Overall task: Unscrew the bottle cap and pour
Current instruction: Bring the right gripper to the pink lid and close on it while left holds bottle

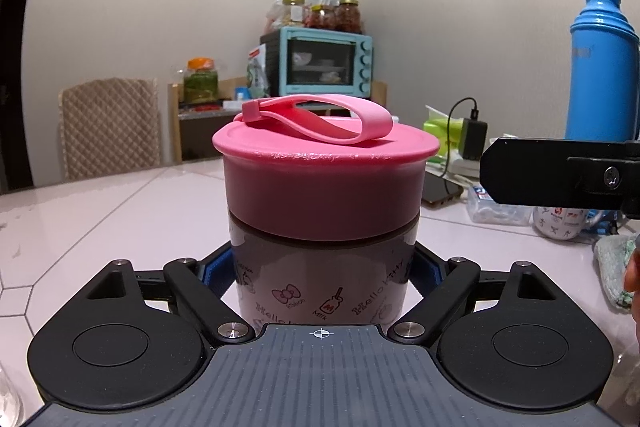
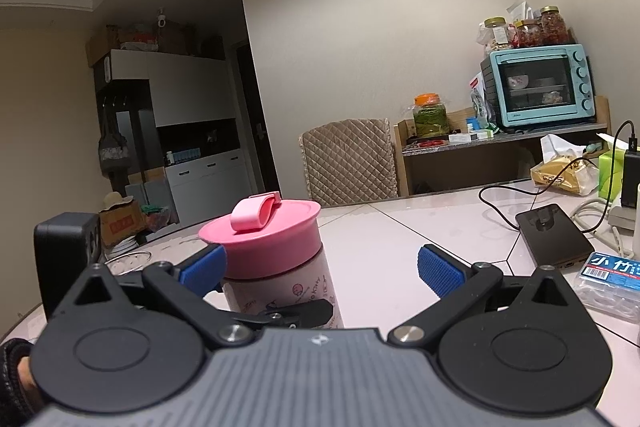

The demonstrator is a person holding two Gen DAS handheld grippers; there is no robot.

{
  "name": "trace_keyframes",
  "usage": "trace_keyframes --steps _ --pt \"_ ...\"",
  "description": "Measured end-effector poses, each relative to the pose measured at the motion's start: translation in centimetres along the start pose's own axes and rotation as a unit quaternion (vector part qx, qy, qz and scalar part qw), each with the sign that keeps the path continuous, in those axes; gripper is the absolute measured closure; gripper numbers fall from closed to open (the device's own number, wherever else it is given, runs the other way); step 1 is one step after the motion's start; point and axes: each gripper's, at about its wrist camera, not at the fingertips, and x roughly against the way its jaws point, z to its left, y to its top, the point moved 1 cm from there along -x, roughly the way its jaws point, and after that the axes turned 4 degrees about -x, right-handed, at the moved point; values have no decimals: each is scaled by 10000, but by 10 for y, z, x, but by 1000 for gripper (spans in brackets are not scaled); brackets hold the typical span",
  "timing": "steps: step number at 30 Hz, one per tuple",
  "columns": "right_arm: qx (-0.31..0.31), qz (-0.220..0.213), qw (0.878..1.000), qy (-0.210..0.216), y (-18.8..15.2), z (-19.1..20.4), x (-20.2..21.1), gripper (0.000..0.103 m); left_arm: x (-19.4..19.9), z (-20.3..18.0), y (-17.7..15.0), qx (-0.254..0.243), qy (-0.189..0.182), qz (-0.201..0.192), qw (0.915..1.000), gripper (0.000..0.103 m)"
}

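Observation:
A pale pink bottle [image 1: 320, 291] with cartoon prints stands upright on the table, and its wide pink screw cap [image 1: 324, 183] with a loop strap is on. My left gripper [image 1: 324, 267] is shut on the bottle body below the cap, a blue pad on each side. In the right wrist view the bottle [image 2: 288, 287] and cap [image 2: 272, 243] sit in the left part of the gap of my right gripper [image 2: 320, 271], which is open and touches nothing. The right gripper's finger [image 1: 560, 171] shows at cap height, apart from the cap.
A blue thermos [image 1: 600, 67], a printed mug [image 1: 560, 223], a phone [image 1: 442, 191] and a green cloth [image 1: 616, 267] stand to the right. A cabled dark device [image 2: 554, 235] and plastic box [image 2: 608, 283] lie nearby. A glass bowl [image 2: 128, 259] sits left; a chair [image 2: 348, 159] stands behind.

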Motion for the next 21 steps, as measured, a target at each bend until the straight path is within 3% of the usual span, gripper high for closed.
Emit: trace_keyframes --steps 13,21 --pt "3 -33 10000 6 3 3 0 0 8 3 2 -13 76 -52 10000 13" --pt "79 -59 9996 252 6 15 -4 0 22 19 2 -40 99 -61 9999 13"
